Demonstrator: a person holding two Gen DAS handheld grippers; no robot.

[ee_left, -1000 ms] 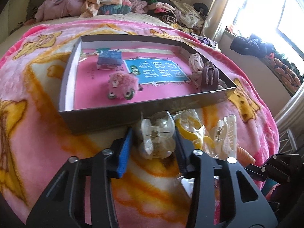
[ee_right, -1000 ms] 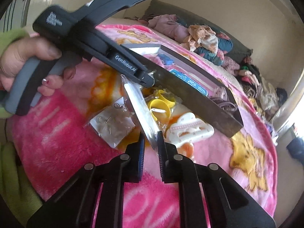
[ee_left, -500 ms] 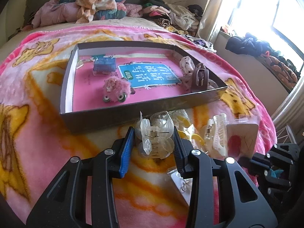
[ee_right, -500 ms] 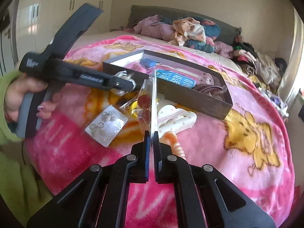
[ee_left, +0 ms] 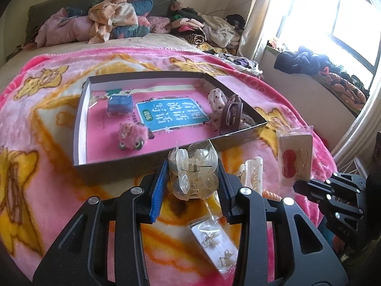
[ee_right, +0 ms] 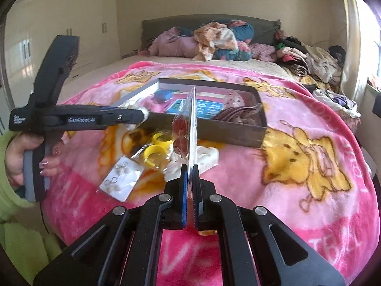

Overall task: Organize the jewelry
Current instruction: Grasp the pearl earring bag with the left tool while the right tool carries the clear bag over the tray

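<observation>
My left gripper (ee_left: 192, 166) is shut on a clear hair claw clip (ee_left: 194, 174), held above the pink blanket just in front of the dark grey box (ee_left: 147, 164). In the right wrist view that gripper (ee_right: 142, 116) reaches in from the left, level with the box's near wall (ee_right: 233, 135). My right gripper (ee_right: 189, 169) is shut on a clear packet with a red-and-gold earring card (ee_right: 191, 131), seen edge-on and upright. The same card (ee_left: 295, 157) shows face-on at the right of the left wrist view, lifted off the blanket.
The box holds a small blue case (ee_left: 119, 103), a pink fluffy clip (ee_left: 132, 135), a brown claw clip (ee_left: 231, 114) and a spotted scrunchie (ee_left: 217, 97). On the blanket lie an earring packet (ee_left: 214, 245), a white claw clip (ee_left: 250, 174) and yellow rings (ee_right: 157, 147). Clothes are piled at the bed's head.
Both grippers have risen. The right one rolled, so the earring card now stands upright and edge-on, off the blanket. The left one still carries the clear clip, nearer the box.
</observation>
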